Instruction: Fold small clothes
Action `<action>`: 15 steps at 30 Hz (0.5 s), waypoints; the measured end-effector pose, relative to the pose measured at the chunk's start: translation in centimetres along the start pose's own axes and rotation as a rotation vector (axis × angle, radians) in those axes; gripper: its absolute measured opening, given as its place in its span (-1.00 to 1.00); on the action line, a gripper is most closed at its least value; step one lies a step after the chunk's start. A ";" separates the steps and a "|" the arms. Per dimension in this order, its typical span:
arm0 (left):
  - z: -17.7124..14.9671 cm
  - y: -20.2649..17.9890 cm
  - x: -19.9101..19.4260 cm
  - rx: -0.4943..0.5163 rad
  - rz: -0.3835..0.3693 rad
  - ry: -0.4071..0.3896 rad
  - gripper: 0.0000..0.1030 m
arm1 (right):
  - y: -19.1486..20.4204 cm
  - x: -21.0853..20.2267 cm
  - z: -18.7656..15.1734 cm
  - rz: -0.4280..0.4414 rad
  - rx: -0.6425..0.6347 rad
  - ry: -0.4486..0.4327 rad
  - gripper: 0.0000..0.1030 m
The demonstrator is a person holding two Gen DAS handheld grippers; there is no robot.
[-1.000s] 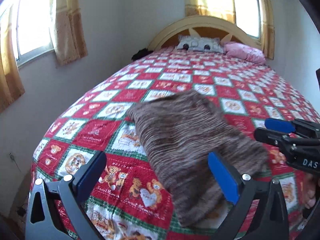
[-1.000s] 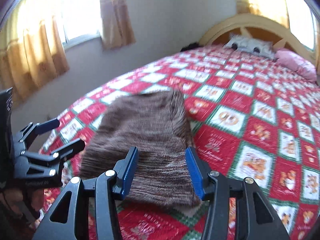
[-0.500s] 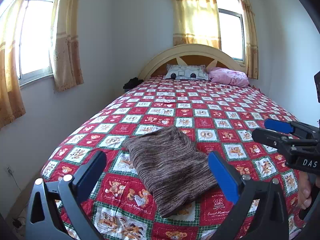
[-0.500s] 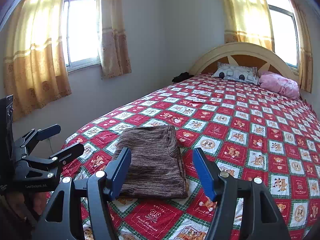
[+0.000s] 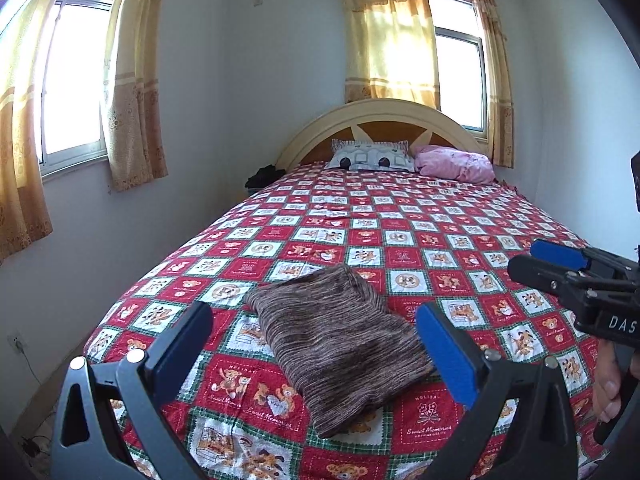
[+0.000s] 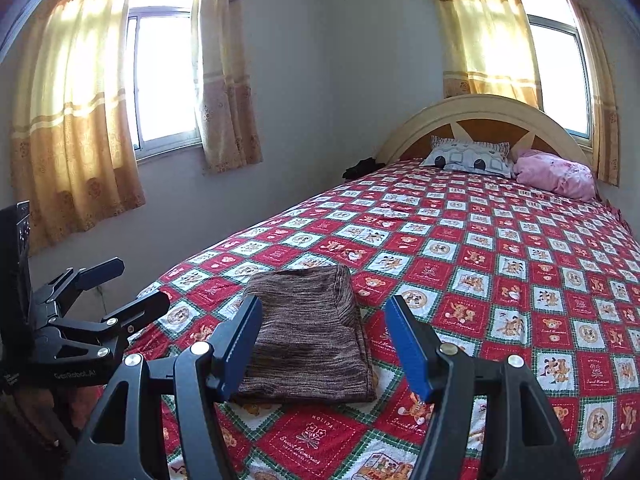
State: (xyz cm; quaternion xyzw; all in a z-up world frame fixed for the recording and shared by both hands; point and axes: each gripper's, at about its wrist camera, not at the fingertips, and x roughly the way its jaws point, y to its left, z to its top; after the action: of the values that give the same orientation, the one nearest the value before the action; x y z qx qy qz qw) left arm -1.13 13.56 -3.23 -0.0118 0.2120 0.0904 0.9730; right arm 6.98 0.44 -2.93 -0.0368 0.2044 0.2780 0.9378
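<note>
A brown knitted garment (image 5: pixel 336 340) lies folded into a neat rectangle near the foot of the bed, also seen in the right wrist view (image 6: pixel 308 328). My left gripper (image 5: pixel 316 344) hovers open above and short of it, nothing between its blue pads. My right gripper (image 6: pixel 324 340) is likewise open and empty, held back from the cloth. Each gripper shows at the edge of the other's view: the right gripper (image 5: pixel 560 264) at the right, the left gripper (image 6: pixel 116 284) at the left. A person's hand (image 5: pixel 608 384) holds the right gripper's handle.
The bed carries a red, white and green teddy-bear quilt (image 5: pixel 420 240). A grey pillow (image 5: pixel 368 156) and a pink pillow (image 5: pixel 452 164) lie by the cream headboard (image 5: pixel 380 120). A dark item (image 5: pixel 264 176) sits beside the bed. Curtained windows flank the room; the left wall runs close to the bed.
Both grippers drew back and rose from the folded garment, tilting up so the whole room shows. The right gripper's jaws opened wider. The garment stayed flat on the quilt.
</note>
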 end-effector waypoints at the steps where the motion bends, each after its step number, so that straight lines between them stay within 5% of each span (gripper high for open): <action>1: 0.0 0.0 0.0 0.001 0.000 0.001 1.00 | 0.0 0.0 0.0 0.001 0.001 0.003 0.26; 15: 0.2 -0.1 -0.3 -0.002 0.002 -0.007 1.00 | -0.1 0.1 -0.2 0.006 0.003 0.011 0.26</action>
State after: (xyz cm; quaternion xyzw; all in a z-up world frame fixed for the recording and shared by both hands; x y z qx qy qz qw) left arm -1.30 13.37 -2.92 -0.0120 0.2087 0.0918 0.9736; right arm 7.06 0.36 -3.19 -0.0364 0.2102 0.2802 0.9359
